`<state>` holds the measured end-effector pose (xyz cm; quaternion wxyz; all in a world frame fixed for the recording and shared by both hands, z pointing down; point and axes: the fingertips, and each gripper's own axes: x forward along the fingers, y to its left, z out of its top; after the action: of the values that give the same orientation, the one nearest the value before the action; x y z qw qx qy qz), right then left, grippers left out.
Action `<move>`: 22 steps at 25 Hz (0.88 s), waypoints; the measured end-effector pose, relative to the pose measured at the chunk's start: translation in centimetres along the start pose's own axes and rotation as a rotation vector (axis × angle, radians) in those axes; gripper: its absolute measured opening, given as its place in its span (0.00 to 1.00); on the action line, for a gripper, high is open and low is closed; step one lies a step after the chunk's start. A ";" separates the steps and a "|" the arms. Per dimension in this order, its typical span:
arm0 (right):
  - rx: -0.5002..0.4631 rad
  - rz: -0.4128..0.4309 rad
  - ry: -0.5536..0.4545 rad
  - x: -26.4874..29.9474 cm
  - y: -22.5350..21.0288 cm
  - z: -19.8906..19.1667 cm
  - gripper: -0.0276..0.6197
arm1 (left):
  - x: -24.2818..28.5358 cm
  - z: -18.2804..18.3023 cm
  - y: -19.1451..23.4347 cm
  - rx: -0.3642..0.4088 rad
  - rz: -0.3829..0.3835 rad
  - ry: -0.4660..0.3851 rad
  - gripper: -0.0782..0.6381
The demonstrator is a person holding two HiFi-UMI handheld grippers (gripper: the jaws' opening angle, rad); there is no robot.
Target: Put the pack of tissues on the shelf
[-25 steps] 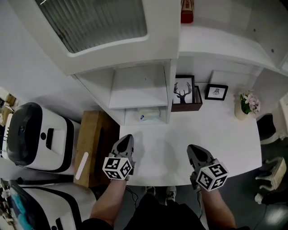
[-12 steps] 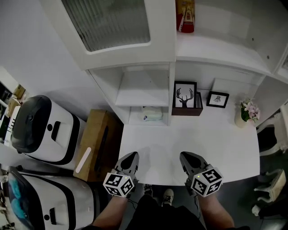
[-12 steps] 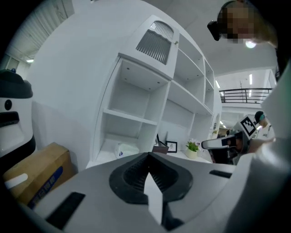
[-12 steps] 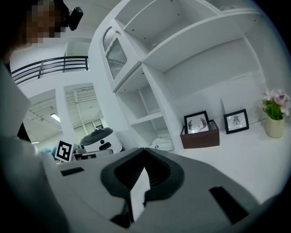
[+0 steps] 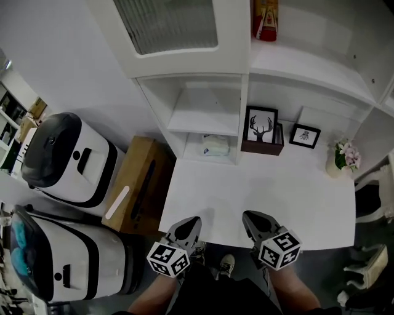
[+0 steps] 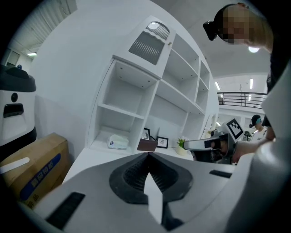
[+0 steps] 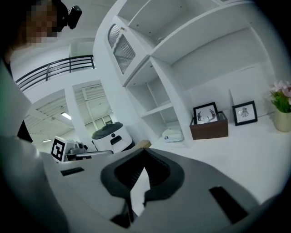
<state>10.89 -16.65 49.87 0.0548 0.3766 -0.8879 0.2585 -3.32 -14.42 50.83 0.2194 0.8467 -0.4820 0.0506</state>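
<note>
Pack of tissues (image 5: pixel 215 145) sits in the lowest bay of the shelf (image 5: pixel 208 118), beside a deer picture (image 5: pixel 261 125); left claw (image 5: pixel 191 220) and right claw (image 5: pixel 249 216), both pressed together and empty, hover at the table (image 5: pixel 265 187) edge.

In the head view, the red and yellow carton (image 5: pixel 266 18) at 12 o'clock is cut off by the top edge, as is the ribbed-glass cabinet door (image 5: pixel 172 24) at 11 o'clock. The lower white machine (image 5: pixel 68 258) at 8 o'clock runs past the left edge. The print on the pack of tissues (image 5: pixel 215 145) is too small to read. In the left gripper view, the blue print on the cardboard box (image 6: pixel 34 166) is blurred. In the right gripper view, the vase of flowers (image 7: pixel 282 119) is clipped at 3 o'clock.
</note>
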 end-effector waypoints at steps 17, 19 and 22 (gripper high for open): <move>0.001 0.089 0.045 3.3 6.6 -2.4 0.05 | -6.5 0.4 0.3 0.033 -0.003 -0.017 0.12; 0.004 0.080 0.045 3.6 7.8 -2.9 0.05 | -7.5 0.3 0.8 0.025 -0.016 -0.017 0.12; 0.008 0.058 0.040 3.9 9.6 -3.4 0.05 | -9.1 0.1 1.5 0.019 -0.044 -0.016 0.12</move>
<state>1.06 -11.83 49.94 0.0638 0.3456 -0.8961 0.2709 -9.43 -7.87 48.52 0.2088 0.8595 -0.4646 0.0434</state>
